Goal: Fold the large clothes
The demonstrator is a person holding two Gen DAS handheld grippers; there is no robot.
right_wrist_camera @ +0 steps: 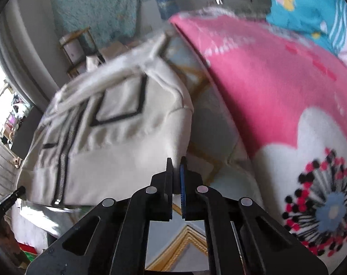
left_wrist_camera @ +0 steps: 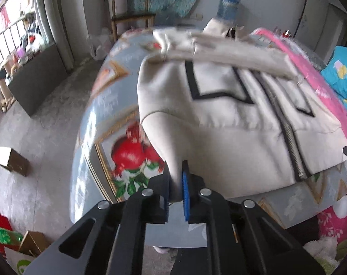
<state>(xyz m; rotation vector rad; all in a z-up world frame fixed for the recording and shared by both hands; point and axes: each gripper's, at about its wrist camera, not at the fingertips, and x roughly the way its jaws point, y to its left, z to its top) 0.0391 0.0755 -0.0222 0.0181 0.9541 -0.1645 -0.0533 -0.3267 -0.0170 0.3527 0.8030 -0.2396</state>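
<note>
A cream zip-up jacket (left_wrist_camera: 230, 123) with black diamond lines and a metal zipper lies front up on the bed, its sleeves folded across the chest. It also shows in the right wrist view (right_wrist_camera: 118, 137). My left gripper (left_wrist_camera: 176, 178) is shut on the jacket's bottom left hem corner. My right gripper (right_wrist_camera: 176, 171) is shut on the bottom right hem corner, lifted a little off the bed.
The bed (left_wrist_camera: 100, 105) has a grey-blue sheet with a pomegranate print. A pink flowered blanket (right_wrist_camera: 276, 87) and a blue pillow (right_wrist_camera: 310, 9) lie to the right. A wooden chair (left_wrist_camera: 130, 16) stands behind the bed. Cardboard boxes (left_wrist_camera: 12, 161) sit on the floor at left.
</note>
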